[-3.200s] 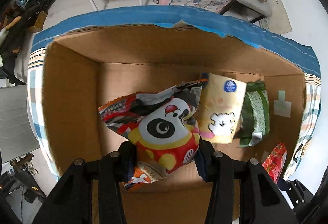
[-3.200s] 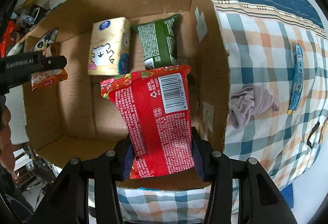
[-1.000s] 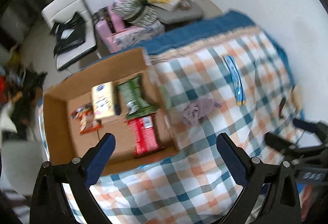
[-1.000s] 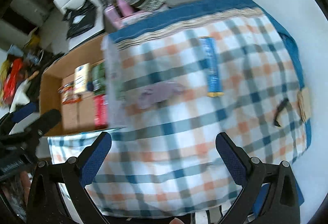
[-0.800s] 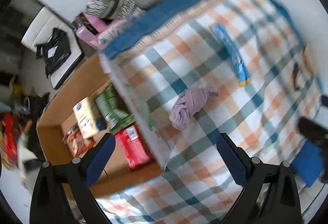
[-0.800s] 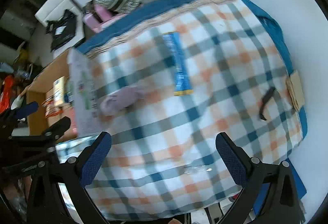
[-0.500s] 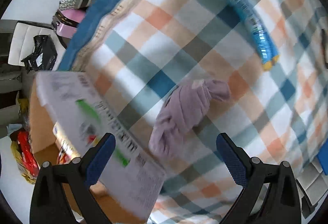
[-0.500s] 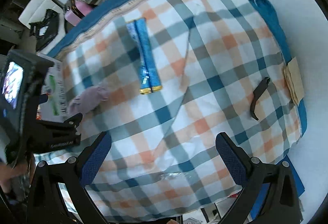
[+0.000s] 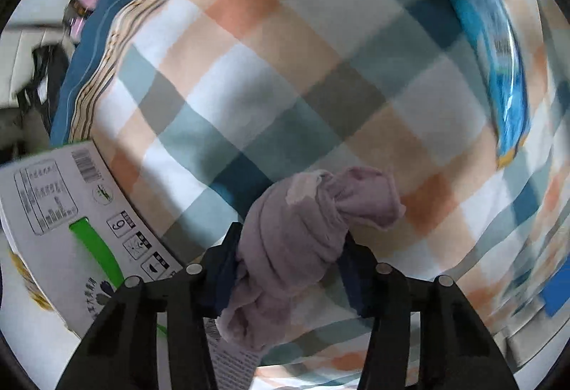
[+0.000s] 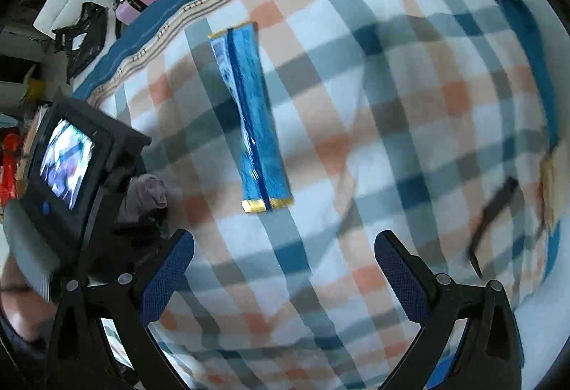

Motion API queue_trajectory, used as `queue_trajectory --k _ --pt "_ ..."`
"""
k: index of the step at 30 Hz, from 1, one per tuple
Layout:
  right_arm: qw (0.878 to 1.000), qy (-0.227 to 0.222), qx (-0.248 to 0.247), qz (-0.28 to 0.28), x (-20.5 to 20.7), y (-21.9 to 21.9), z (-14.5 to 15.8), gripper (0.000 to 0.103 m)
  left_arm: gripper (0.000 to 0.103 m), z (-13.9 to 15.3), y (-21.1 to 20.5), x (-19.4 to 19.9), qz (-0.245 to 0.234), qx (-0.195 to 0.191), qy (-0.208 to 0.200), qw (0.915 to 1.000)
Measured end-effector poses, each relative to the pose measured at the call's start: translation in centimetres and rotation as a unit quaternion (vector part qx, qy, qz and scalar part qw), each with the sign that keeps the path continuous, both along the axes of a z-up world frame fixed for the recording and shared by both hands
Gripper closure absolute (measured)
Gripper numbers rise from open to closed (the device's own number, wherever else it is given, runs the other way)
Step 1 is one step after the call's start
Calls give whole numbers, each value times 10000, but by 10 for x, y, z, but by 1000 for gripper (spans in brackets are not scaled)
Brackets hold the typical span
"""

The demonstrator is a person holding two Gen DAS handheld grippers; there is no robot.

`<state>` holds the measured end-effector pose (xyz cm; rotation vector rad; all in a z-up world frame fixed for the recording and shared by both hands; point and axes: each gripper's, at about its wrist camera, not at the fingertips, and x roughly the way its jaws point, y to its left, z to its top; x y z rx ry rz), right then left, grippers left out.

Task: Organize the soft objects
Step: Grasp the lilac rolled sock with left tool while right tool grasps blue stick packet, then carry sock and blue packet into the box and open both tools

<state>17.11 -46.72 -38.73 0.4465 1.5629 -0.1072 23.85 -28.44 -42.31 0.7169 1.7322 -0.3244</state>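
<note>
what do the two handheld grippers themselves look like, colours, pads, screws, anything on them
Both are black plastic. The left gripper has dark navy textured pads and round silver screw heads. The right gripper has brighter blue ribbed pads and similar screws. From the right wrist view, the left unit carries a small lit screen.

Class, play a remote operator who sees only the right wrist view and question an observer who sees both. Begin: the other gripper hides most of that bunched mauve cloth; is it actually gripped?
Observer: Yes. In the left wrist view the left gripper has its blue pads pressed against both sides of the bunched mauve cloth.
Operator: Is anything close beside it on that side?
Observer: A white printed carton wall with a barcode and a green stripe stands just left of it.
Operator: Does my long blue foil packet show there too?
Observer: Yes, blurred, at the upper right, apart from the cloth. Your right gripper is open and empty.
</note>
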Motion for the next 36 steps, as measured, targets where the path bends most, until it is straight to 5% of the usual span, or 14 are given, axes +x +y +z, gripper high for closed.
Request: queue_trajectory --k 5,8,9,15,19,29,32,36 --pt "9999 149 87 12 38 0 -28 4 56 5 28 27 1502 -670 90 9863" --pt "9994 311 174 -20 54 0 -48 15 55 -2 38 30 1835 -822 201 9794" --pt "9991 367 217 -29 58 0 -55 24 54 -6 39 30 1866 -840 239 9785" --pt "9979 624 178 4 72 5 -81 34 51 -17 41 25 1867 -891 312 9779" --pt "9969 760 9 191 63 6 -80 67 48 -22 34 19 1668 -836 313 9819" --pt "9949 910 -74 438 61 7 -91 66 39 -33 -2 0 1403 -835 360 9859" --pt "9940 972 -172 468 65 16 -94 66 60 -31 1 -10 1353 -759 296 9874" --pt "9942 936 -262 467 69 34 -92 75 66 -18 16 -23 1393 -790 194 9869"
